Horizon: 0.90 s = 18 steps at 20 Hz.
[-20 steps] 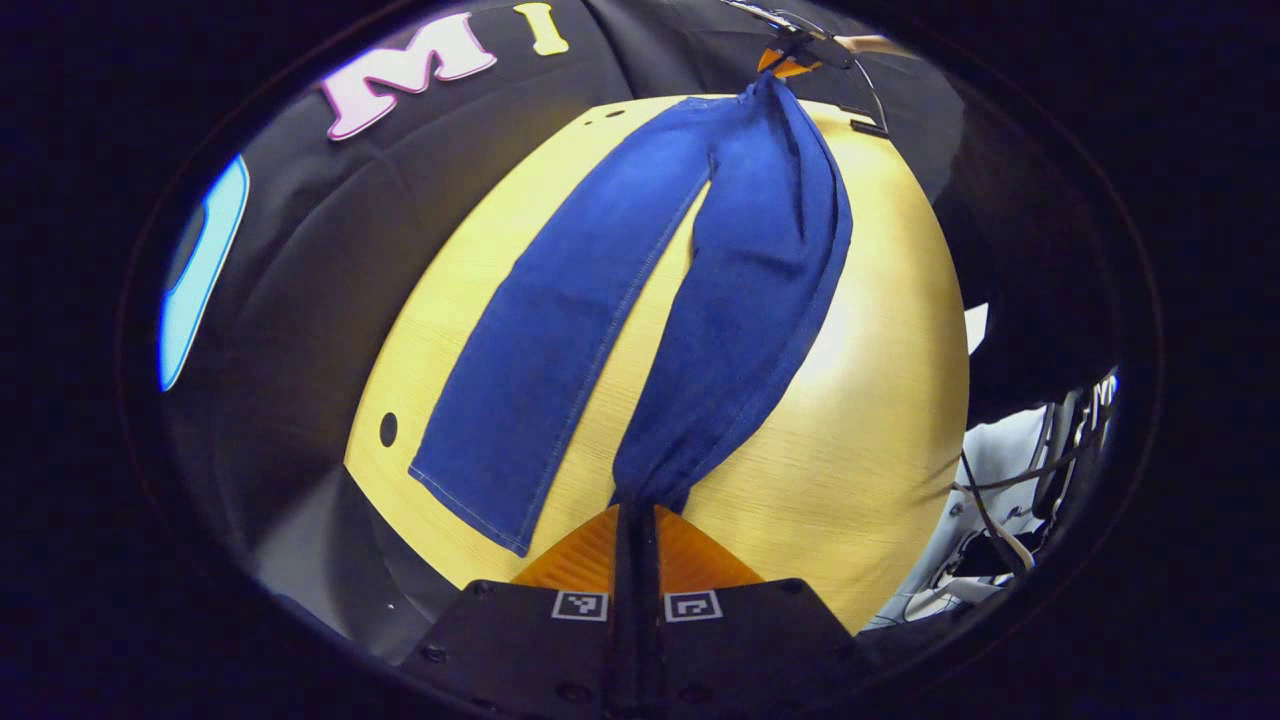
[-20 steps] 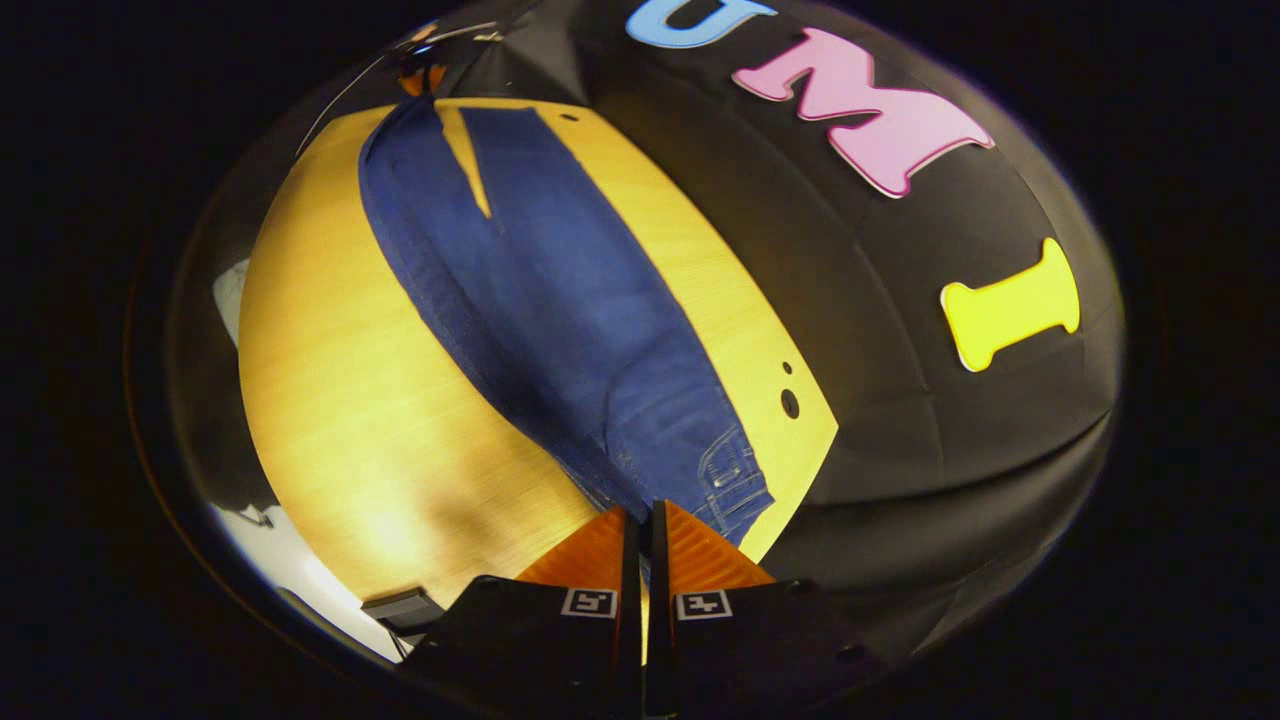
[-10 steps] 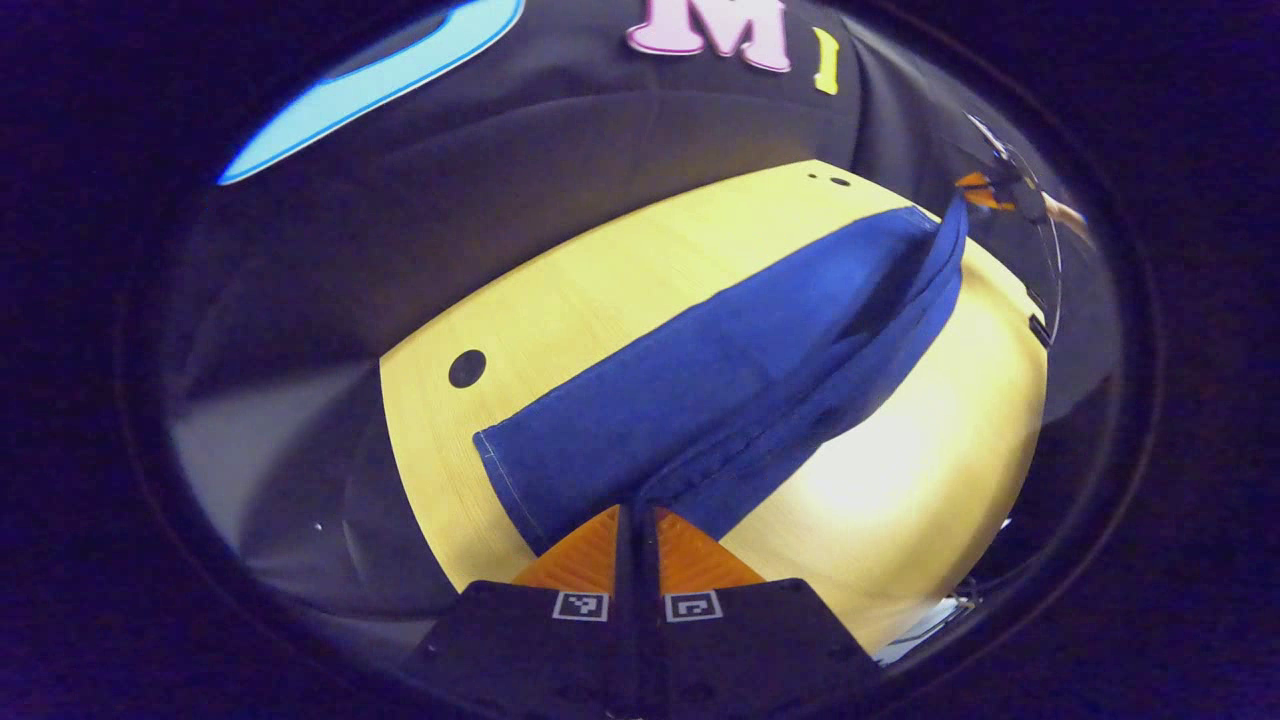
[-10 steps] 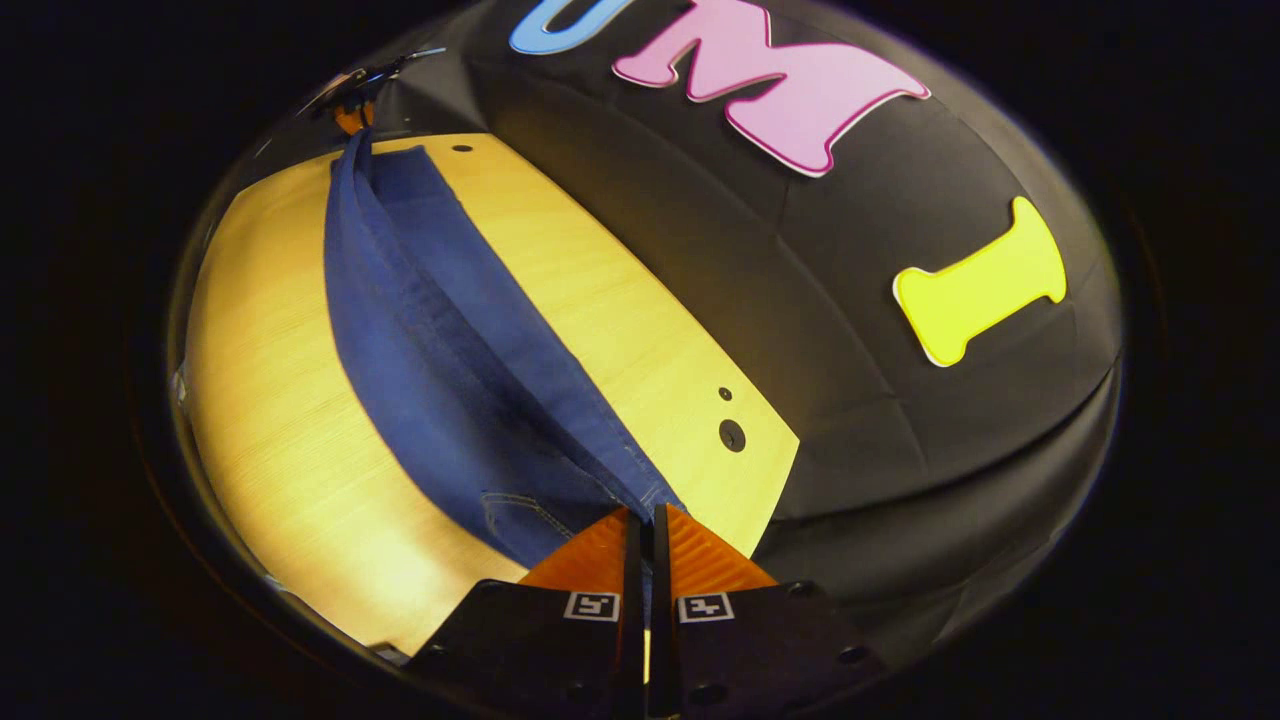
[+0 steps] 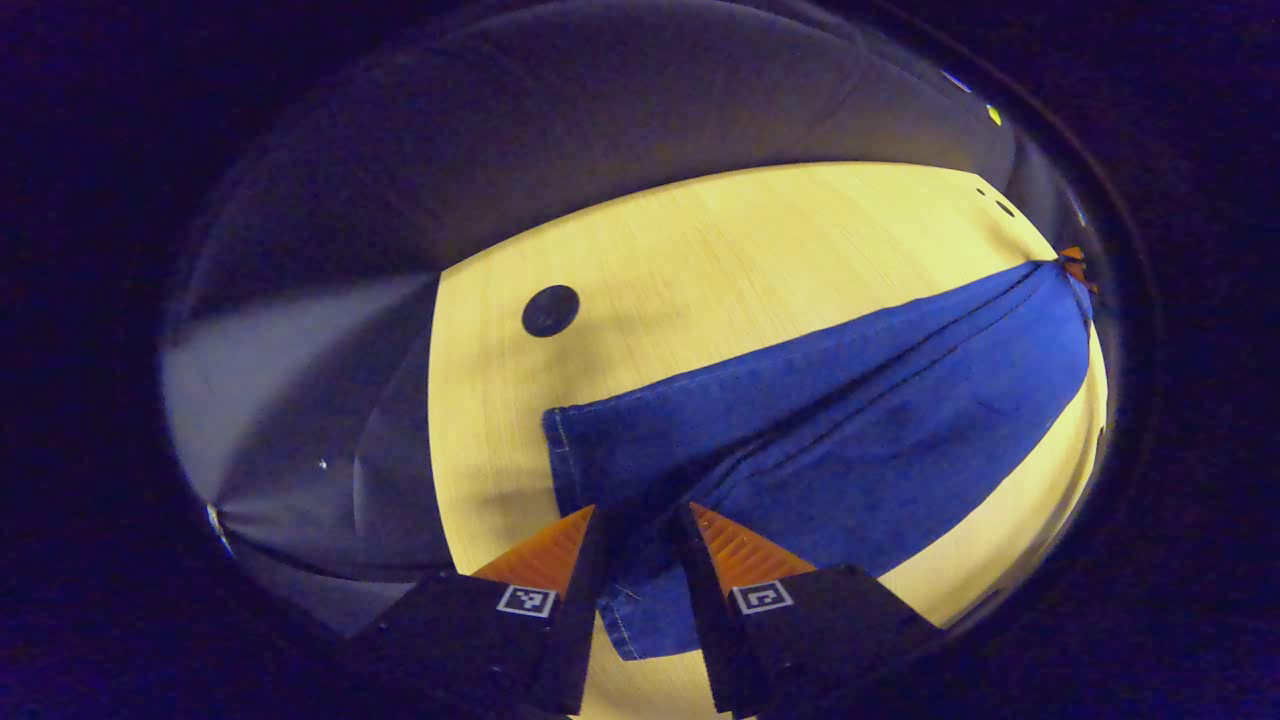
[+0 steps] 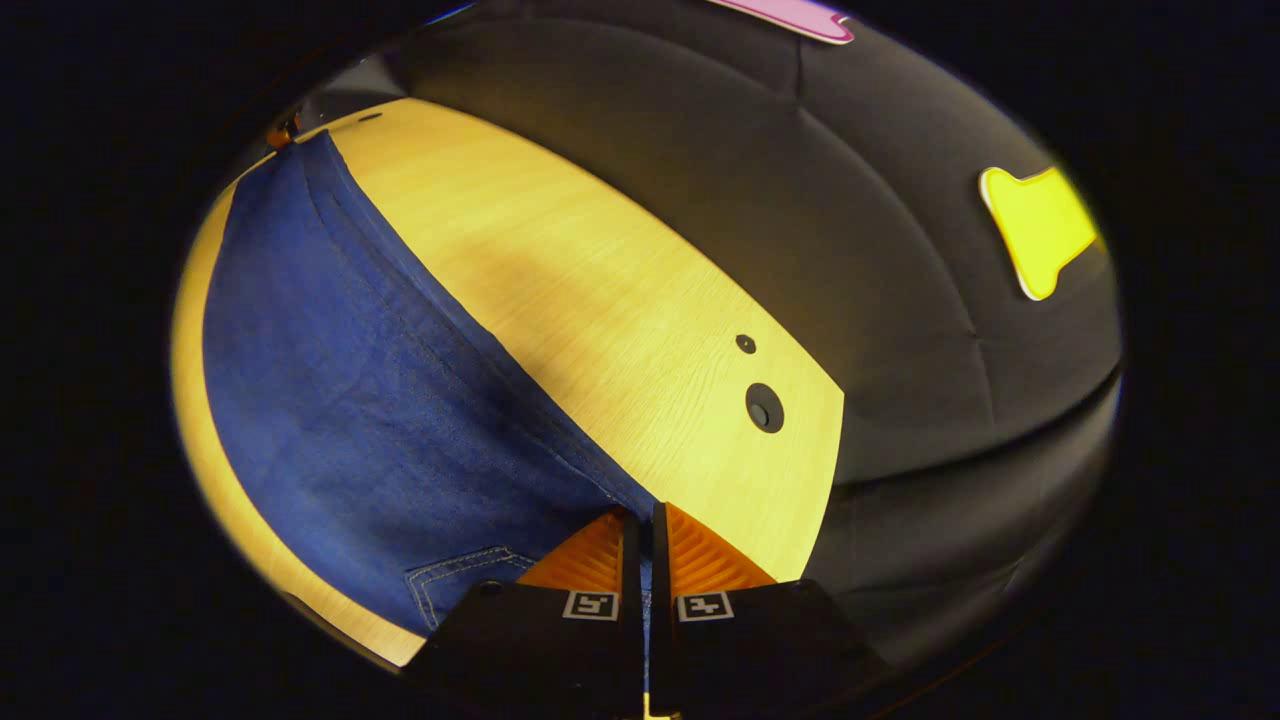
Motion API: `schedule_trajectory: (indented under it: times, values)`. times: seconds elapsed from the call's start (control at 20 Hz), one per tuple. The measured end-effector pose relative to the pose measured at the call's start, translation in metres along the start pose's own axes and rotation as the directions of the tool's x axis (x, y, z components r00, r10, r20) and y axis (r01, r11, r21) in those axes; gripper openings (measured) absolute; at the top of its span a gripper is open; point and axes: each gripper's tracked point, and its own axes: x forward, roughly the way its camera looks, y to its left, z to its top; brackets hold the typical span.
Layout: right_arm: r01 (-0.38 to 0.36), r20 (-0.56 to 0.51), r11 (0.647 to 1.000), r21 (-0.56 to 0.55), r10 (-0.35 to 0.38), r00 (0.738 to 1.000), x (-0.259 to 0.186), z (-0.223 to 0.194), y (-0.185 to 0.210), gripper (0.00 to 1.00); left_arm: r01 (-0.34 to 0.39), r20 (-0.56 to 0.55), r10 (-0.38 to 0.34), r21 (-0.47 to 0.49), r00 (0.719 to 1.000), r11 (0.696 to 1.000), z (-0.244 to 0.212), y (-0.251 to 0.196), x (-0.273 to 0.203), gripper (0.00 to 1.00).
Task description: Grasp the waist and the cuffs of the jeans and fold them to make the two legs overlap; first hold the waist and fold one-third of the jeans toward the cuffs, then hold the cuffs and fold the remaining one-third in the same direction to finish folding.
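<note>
The blue jeans (image 5: 850, 420) lie lengthwise on the yellow wooden table (image 5: 720, 260), one leg folded over the other. In the left gripper view, my left gripper (image 5: 640, 515) is open just above the cuff end, its fingers apart with denim lying under the gap. In the right gripper view, the jeans (image 6: 330, 380) stretch away to the upper left, and my right gripper (image 6: 640, 515) is shut on the waist edge, next to a stitched pocket. The right gripper shows small at the far waist end (image 5: 1075, 265), and the left gripper at the far cuff end (image 6: 283, 128).
The table (image 6: 600, 300) has a round dark hole near its corner at the cuff end (image 5: 550, 310) and another near the waist end (image 6: 764, 407). The black cloth wall rises right behind the table's far edge. A strip of bare wood lies beside the jeans.
Both grippers carried the near leg over onto the far leg and came down low to the table. The left gripper's fingers, shut on the cuff before, have parted.
</note>
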Motion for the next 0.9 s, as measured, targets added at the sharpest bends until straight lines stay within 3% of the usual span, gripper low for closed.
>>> schedule_trajectory:
  times: [0.05,0.1,0.15,0.3,0.45,0.5,0.55,0.6,0.65,0.75,0.9]
  values:
    - [0.005,-0.019,1.000,-0.006,-0.006,1.000,0.007,-0.004,0.003,0.07,-0.050,0.028,0.050,-0.028,0.998,0.998,0.005,0.012,-0.002,0.49]
    - [0.015,-0.030,1.000,-0.007,-0.016,0.999,0.012,-0.004,0.004,0.06,-0.105,0.040,0.107,-0.050,0.993,0.993,0.007,0.023,-0.008,0.62]
    - [0.027,-0.032,1.000,-0.006,-0.027,0.999,0.017,-0.002,0.004,0.07,-0.146,0.059,0.150,-0.069,0.987,0.987,0.010,0.033,-0.017,0.66]
    - [0.086,-0.008,0.996,-0.037,-0.087,0.996,0.020,0.007,-0.013,0.10,-0.158,0.172,0.185,-0.159,0.968,0.975,0.025,0.035,-0.038,0.81]
    - [0.173,0.088,0.983,0.058,-0.177,0.980,-0.011,0.034,-0.043,0.41,-0.040,0.343,0.131,-0.261,0.930,0.965,0.045,0.019,-0.069,0.93]
    - [0.179,0.123,0.975,0.129,-0.195,0.973,-0.025,0.045,-0.053,0.48,-0.007,0.408,0.124,-0.276,0.904,0.961,0.056,0.016,-0.083,0.95]
    - [0.174,0.156,0.962,0.208,-0.208,0.965,-0.040,0.054,-0.064,0.72,0.020,0.481,0.126,-0.287,0.868,0.958,0.065,0.014,-0.101,0.95]
    - [0.161,0.185,0.942,0.294,-0.222,0.957,-0.056,0.060,-0.074,0.72,0.058,0.550,0.118,-0.293,0.827,0.954,0.070,0.011,-0.118,0.95]
    - [0.131,0.213,0.913,0.385,-0.226,0.951,-0.074,0.062,-0.082,0.80,0.101,0.610,0.101,-0.288,0.786,0.952,0.077,0.006,-0.134,0.95]
    - [0.095,0.215,0.819,0.566,-0.258,0.942,-0.105,0.050,-0.100,0.97,0.131,0.688,0.072,-0.238,0.722,0.962,0.079,-0.004,-0.165,0.96]
    - [0.078,0.129,0.602,0.795,-0.293,0.947,-0.129,0.001,-0.121,0.97,0.177,0.763,0.001,-0.151,0.647,0.973,0.064,-0.006,-0.184,0.97]
